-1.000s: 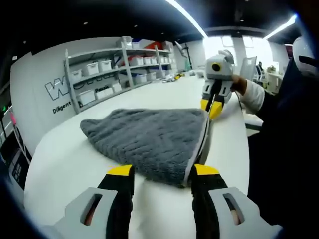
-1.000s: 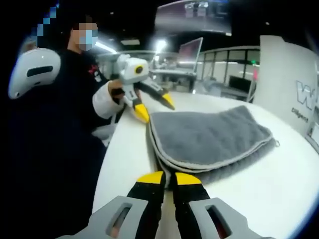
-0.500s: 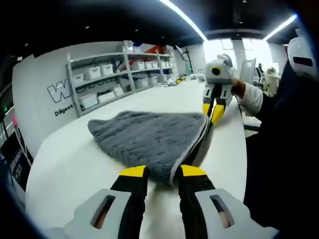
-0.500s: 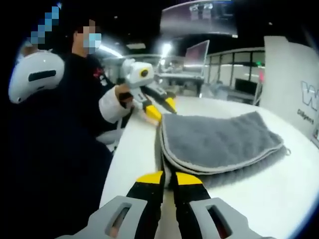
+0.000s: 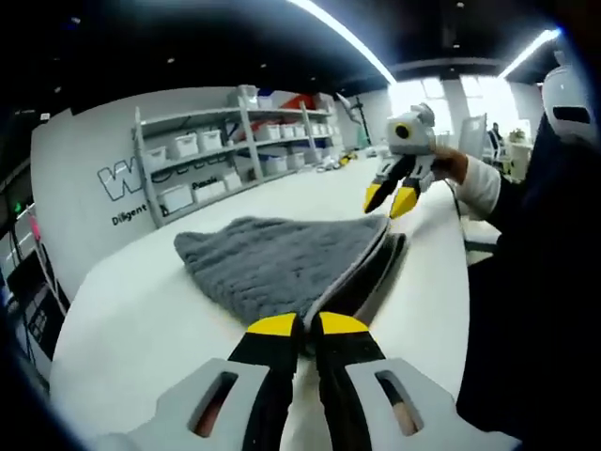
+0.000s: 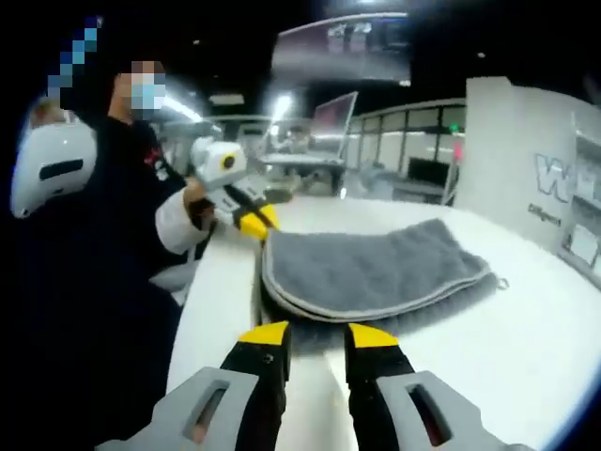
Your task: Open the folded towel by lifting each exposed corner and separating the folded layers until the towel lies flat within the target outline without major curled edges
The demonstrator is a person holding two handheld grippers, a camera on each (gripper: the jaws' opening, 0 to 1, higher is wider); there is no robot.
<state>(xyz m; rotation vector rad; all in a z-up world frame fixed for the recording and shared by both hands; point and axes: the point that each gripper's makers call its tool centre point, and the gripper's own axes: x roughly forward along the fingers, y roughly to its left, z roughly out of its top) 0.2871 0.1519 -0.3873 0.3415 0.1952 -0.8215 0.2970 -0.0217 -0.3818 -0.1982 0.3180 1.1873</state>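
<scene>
Two folded layers of the grey towel [image 5: 282,263] lie stacked on the white table [image 5: 141,329]; unfolding seems barely begun. At the towel's near corner the left gripper [image 5: 307,326] is pressed together, apparently pinching the hem. At the opposite corner the right gripper [image 6: 316,334] stands spread. No target outline is discernible.

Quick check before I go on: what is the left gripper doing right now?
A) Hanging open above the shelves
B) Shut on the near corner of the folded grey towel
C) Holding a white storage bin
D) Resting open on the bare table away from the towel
B: in the left gripper view, the left gripper has its yellow-tipped jaws pinched together on the pale-trimmed corner of the folded grey terry towel.
</scene>
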